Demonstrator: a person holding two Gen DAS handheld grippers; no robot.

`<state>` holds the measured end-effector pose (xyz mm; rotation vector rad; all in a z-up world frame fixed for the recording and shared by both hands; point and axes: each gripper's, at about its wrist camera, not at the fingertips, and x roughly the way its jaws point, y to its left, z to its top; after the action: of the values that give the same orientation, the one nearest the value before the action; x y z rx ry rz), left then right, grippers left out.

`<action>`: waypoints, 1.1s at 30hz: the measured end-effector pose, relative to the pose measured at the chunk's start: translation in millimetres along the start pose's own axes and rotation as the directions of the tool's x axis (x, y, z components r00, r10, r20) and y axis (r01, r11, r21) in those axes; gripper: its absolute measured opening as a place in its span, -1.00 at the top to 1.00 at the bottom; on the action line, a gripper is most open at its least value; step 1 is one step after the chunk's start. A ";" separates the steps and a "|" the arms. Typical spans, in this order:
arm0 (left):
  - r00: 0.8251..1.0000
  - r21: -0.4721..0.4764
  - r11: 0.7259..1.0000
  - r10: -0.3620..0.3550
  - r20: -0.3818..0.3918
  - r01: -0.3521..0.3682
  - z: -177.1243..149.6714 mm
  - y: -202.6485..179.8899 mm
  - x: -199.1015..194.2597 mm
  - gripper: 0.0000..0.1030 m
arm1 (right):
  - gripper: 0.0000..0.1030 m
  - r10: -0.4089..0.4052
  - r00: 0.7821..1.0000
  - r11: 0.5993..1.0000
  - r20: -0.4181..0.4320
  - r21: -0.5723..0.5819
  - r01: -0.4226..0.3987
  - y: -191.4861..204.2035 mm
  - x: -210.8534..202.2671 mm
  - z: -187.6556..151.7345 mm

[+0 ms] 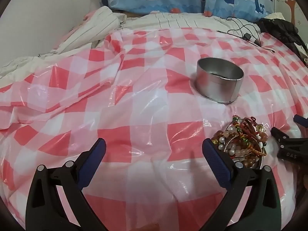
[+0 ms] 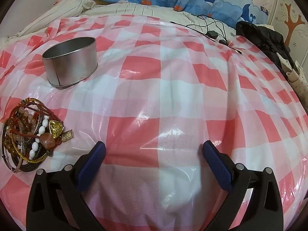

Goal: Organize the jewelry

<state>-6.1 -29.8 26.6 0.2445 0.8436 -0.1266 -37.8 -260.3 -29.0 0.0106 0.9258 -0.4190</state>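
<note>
Left gripper [image 1: 154, 150] and right gripper [image 2: 154, 152], lower frame: both spread wide, empty. Jewelry pile [image 2: 30, 134] untouched at left; tin [image 2: 70, 63] upper left looks empty. Nothing sorted yet.

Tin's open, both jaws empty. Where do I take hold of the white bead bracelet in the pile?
Grip the white bead bracelet across its exposed strand on the pile's tin-far side, coming from above with the right gripper. It lies on top; the cords beside it may snag.

bare checkered sheet [image 2: 154, 96] lies open ahead; tin [image 2: 70, 61] and jewelry pile [image 2: 32, 134] crowd its left
</note>
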 end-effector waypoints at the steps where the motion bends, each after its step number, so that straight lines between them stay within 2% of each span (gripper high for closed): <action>1: 0.999 -0.024 0.999 -0.027 0.021 0.027 -13.3 13.6 -6.6 -0.87 | -0.86 0.000 1.000 1.000 0.000 0.000 0.000 0.0 0.1 0.0; 19: 1.000 -0.059 0.998 0.004 0.016 -0.003 -16.2 23.7 -8.1 -0.87 | -0.86 -0.003 1.000 1.000 -0.002 -0.002 0.003 0.4 -0.3 0.3; 24: 0.999 -0.095 0.995 -0.036 -0.034 0.032 -18.8 30.9 1.1 -0.87 | -0.86 -0.003 1.000 1.000 -0.002 -0.002 0.003 0.6 -0.4 0.4; 28: 0.990 -0.156 0.982 -0.118 -0.074 0.105 -22.2 39.2 12.5 -0.86 | -0.86 -0.003 1.000 1.000 -0.002 -0.002 0.003 0.9 -0.6 0.6; 29: 0.989 -0.163 0.980 -0.125 -0.083 0.110 -24.5 30.2 13.9 -0.85 | -0.86 -0.002 1.000 1.000 -0.002 -0.002 0.002 0.7 -0.5 0.6; 30: 0.987 -0.166 0.979 -0.131 -0.089 0.115 -25.6 29.1 16.8 -0.84 | -0.86 -0.002 1.000 1.000 -0.002 -0.002 0.002 0.8 -0.4 0.5; 33: 0.995 -0.125 0.989 -0.089 -0.052 0.082 -25.9 23.9 16.7 -0.84 | -0.86 -0.003 1.000 1.000 -0.002 -0.003 0.003 0.6 -0.1 0.4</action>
<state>-8.9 -0.2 1.4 0.0964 0.9160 -0.1475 -37.3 -259.8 -28.8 0.0074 0.9285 -0.4205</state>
